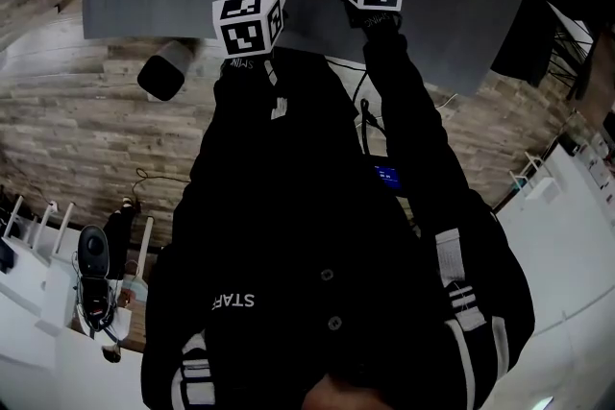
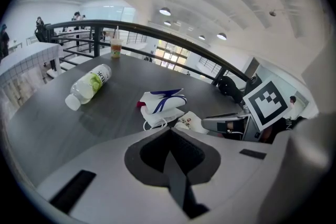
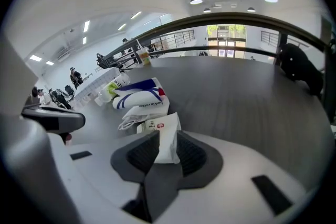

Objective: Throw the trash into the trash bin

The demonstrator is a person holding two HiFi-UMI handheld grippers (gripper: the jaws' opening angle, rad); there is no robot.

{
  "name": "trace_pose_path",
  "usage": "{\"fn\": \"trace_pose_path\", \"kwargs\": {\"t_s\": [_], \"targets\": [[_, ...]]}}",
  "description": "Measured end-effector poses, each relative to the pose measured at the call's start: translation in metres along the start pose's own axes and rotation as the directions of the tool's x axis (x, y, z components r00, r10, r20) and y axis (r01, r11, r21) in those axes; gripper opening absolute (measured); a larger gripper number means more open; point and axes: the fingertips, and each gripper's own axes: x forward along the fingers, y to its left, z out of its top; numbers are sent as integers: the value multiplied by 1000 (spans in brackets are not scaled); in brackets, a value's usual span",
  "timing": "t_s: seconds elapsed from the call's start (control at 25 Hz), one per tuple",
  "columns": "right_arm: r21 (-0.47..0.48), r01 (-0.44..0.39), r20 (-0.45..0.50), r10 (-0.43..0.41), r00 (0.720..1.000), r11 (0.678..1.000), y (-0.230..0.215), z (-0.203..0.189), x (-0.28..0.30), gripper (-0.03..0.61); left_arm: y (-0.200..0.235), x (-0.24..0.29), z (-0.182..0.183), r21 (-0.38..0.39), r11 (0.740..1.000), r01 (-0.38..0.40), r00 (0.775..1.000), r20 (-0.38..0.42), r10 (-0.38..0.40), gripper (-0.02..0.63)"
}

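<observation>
Trash lies in a small group on the dark grey table (image 2: 47, 123). A clear plastic bottle (image 2: 90, 85) with a green label lies on its side. To the right of it, a white and blue pouch (image 2: 163, 99) rests on top of a white folded piece (image 2: 157, 117) that has a thin loop. A small white paper packet (image 3: 164, 139) with red print is just beside them. A cup (image 2: 116, 48) with a straw stands at the far edge of the table, well apart from the rest.

The right gripper (image 3: 160, 136) has its jaws closed on the small white paper packet, and the two dark pads press on the packet's lower part. The packet's upper part stands out above the jaws and is a little tilted. It cannot be told whether the packet touches the table or is lifted from it.

The left gripper (image 2: 169, 131) has its jaws fully together, with nothing between them. It points at the pouch and the folded piece but touches neither. In the head view the two grippers are side by side over the near part of the table, the left one a little nearer to the person.

A dark round bin (image 1: 165, 70) stands on the wooden floor (image 1: 86, 139), just beside the near edge of the table, on the person's left side. No trash is near its opening.
</observation>
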Motion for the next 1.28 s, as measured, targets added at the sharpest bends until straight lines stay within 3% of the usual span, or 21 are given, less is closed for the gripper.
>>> {"fn": "trace_pose_path", "kwargs": {"t_s": [0.32,0.84,1.28], "targets": [[34,-40,-46,41,998,999,0,-7,15,76,15,3,8,-44,999,-19,1000,20,20,2],[99,-117,30,114,993,988,19,-3,-7,28,14,-12,2,-63,997,-37,999,37,39,2],[103,-129,65,123,990,986,43,-12,-45,25,32,-37,-1,-86,995,-53,997,57,58,2]]}}
